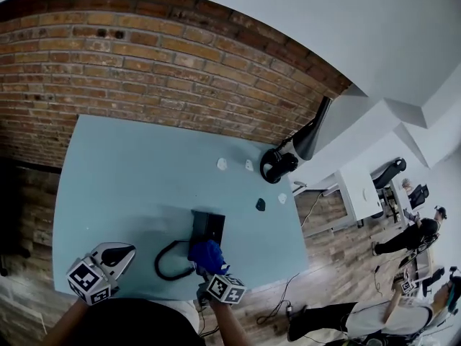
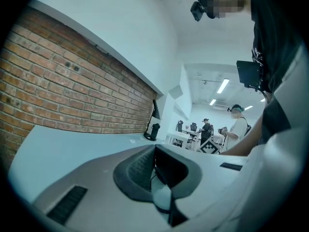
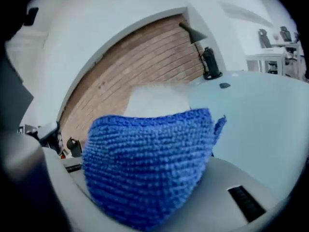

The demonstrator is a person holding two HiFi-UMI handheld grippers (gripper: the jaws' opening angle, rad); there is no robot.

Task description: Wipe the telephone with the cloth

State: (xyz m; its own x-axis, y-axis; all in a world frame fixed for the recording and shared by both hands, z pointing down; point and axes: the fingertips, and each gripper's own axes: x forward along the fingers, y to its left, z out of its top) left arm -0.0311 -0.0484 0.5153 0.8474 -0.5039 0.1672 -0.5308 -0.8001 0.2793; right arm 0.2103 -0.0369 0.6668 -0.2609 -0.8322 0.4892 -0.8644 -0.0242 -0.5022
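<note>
- The cloth is bright blue with a nubbly, looped weave, bunched into a rounded wad; the tongs of the right gripper are clamped on it, and in the right gripper view it fills the space between them and hides most of what lies beyond
- The telephone is one black, boxy unit lying near the near edge of the counter; the cloth rests against its near end; a single black cord curls in a loop to its left
- The left gripper is smooth grey plastic and sits low over the counter, left of the cord and apart from the telephone; its tongs are together with nothing between them, one face ribbed, the other dark
- The counter is a flat, matt pale-blue slab; behind it runs a rough red brick wall
- Farther back lie three small white lumps and one small dark piece; one black desk lamp stands at the far right corner
- Beyond the right edge are a wood floor, white desks and several people
</note>
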